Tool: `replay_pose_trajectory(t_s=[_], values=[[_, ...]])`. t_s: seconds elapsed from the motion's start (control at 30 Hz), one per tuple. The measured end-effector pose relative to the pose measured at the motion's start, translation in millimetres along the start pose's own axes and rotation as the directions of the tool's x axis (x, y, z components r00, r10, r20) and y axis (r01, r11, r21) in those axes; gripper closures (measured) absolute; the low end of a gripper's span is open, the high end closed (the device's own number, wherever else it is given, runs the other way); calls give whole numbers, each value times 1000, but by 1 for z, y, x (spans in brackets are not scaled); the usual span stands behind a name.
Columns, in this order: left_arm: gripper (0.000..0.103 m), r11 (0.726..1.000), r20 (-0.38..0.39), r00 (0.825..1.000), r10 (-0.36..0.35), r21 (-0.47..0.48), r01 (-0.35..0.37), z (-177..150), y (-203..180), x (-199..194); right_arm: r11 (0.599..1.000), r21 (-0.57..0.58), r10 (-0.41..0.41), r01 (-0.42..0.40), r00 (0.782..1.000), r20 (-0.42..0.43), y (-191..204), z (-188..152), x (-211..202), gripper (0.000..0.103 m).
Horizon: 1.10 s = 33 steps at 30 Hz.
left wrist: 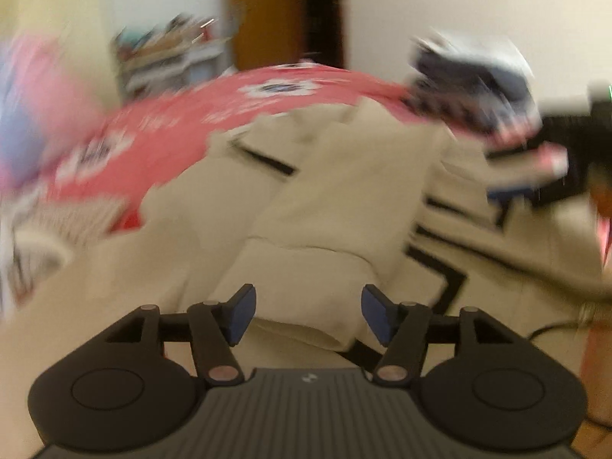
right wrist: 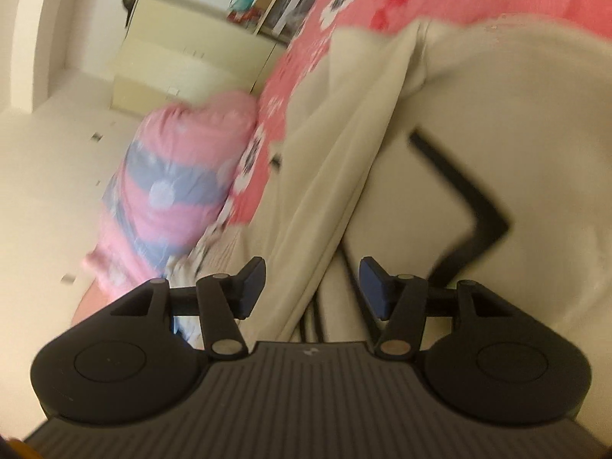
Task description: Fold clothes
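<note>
- The cream fabric garment with black line markings (left wrist: pixel 325 206) lies spread over a red bedsheet printed with white flowers (left wrist: pixel 183 134), partly folded into a long band down its middle.
- The left gripper (left wrist: pixel 308 315) hovers just above the near end of that folded band, its blue-padded jaws spread apart and empty.
- The right gripper (right wrist: pixel 311 287) is likewise released, jaws parted, with a ridge of the cream garment (right wrist: pixel 344 160) running between them but not pinched.
- A pink pillow with grey-blue stripes (right wrist: pixel 179 176) rests at the sheet's edge.
- A blurred heap of dark and white clothes (left wrist: pixel 474 88) sits beyond the garment.
</note>
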<state>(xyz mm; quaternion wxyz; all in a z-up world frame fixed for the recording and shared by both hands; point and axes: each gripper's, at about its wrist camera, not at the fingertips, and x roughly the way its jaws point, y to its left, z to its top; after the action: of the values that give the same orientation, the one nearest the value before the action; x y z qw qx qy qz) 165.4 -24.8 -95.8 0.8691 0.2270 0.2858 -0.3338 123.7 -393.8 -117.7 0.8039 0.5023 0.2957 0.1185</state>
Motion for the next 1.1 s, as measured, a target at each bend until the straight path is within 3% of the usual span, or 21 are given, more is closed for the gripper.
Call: replay_pose_trajectory(t_s=[0.07,0.1,0.2,0.33,0.4,0.5,0.57,0.67,0.73,0.77,0.83,0.9,0.97,1.03,1.1], values=[[48,991,-14,999,44,130,-41,-1,-23,13,1000,-15,-17,17,1000,8,4,-9,-7,49],[63,983,-30,997,71,170,-65,-2,-30,20,999,-24,-26,27,1000,14,6,-13,-10,48],[89,959,-10,991,130,255,-123,-1,-34,27,998,-45,-49,50,998,29,9,-23,-21,48],[91,909,107,969,223,337,-247,18,-21,4,996,-56,-62,64,997,45,5,-30,-35,48],[91,897,141,958,251,337,-285,27,-9,-12,997,-55,-57,60,997,56,2,-29,-39,48],[91,899,101,970,222,365,-244,23,-3,-20,998,-37,-47,50,996,73,-6,-25,-41,47],[90,900,13,981,195,395,-184,6,-13,-8,998,-26,-49,51,996,77,-13,-23,-40,47],[82,896,-91,982,165,429,-111,-19,-31,13,999,-20,-47,49,996,78,-21,-21,-36,47],[81,895,-81,981,173,428,-123,-22,-37,10,998,-46,-50,54,995,81,-19,-19,-35,47],[74,911,-81,985,152,398,-107,-18,-35,4,994,-83,-65,73,993,97,-15,-16,-38,47],[70,959,-59,996,67,280,-48,-5,-23,-15,975,-184,-100,125,985,142,-3,-10,-44,47],[68,988,-11,1000,-7,157,9,10,-9,-32,925,-327,-138,196,972,192,10,-2,-48,47],[67,998,45,998,-33,63,31,23,0,-37,832,-477,-194,284,954,229,22,7,-40,49],[67,1000,76,997,-14,0,14,33,4,-29,706,-601,-268,375,927,263,29,17,-20,54],[67,999,94,995,18,-33,-15,40,4,-16,552,-702,-332,449,891,309,35,28,-1,57]])
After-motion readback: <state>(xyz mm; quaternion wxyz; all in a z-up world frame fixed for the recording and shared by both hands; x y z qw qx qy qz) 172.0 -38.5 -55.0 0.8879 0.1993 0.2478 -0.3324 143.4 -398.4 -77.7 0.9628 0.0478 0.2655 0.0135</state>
